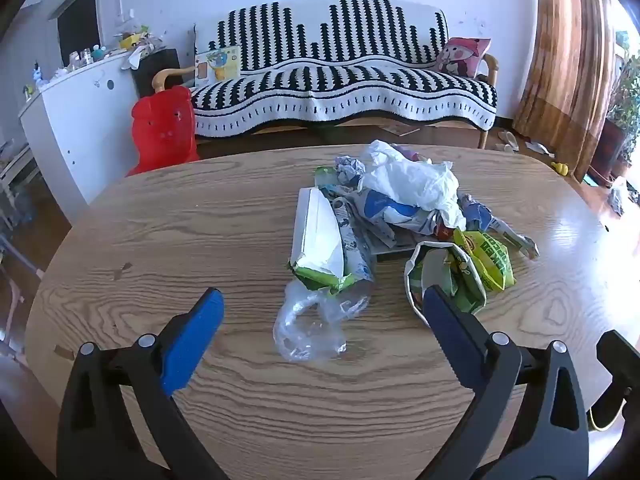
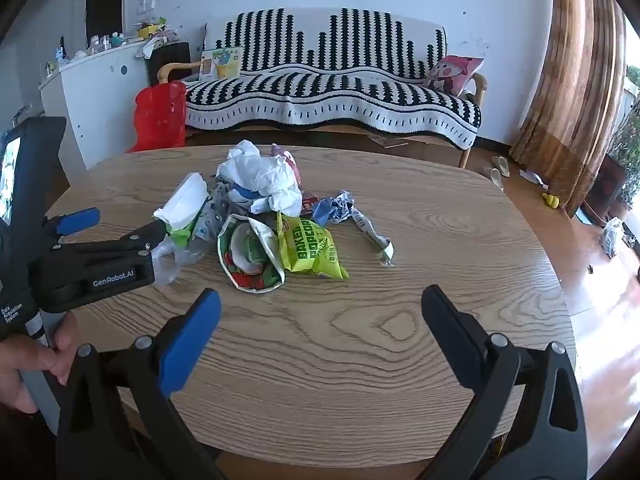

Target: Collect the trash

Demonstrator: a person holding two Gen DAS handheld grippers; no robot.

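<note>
A heap of trash lies mid-table: a white crumpled plastic bag (image 1: 412,182) (image 2: 266,176) on top, a green-and-white carton (image 1: 318,240) (image 2: 184,206), a clear plastic wrapper (image 1: 312,322) (image 2: 172,258), a yellow-green popcorn bag (image 1: 486,262) (image 2: 312,250) and a red-and-green torn packet (image 1: 444,276) (image 2: 250,258). My left gripper (image 1: 322,302) is open just short of the clear wrapper, which lies between its fingers' lines. It also shows from the side as the left gripper (image 2: 116,226) at the heap's left. My right gripper (image 2: 320,300) is open over bare wood, nearer than the packets.
The oval wooden table (image 1: 160,240) (image 2: 460,240) has a rounded front edge. Behind it stand a black-and-white covered sofa (image 1: 344,80) (image 2: 332,80), a red plastic chair (image 1: 164,128) (image 2: 158,118) and a white cabinet (image 1: 76,120). A hand (image 2: 24,364) holds the left tool.
</note>
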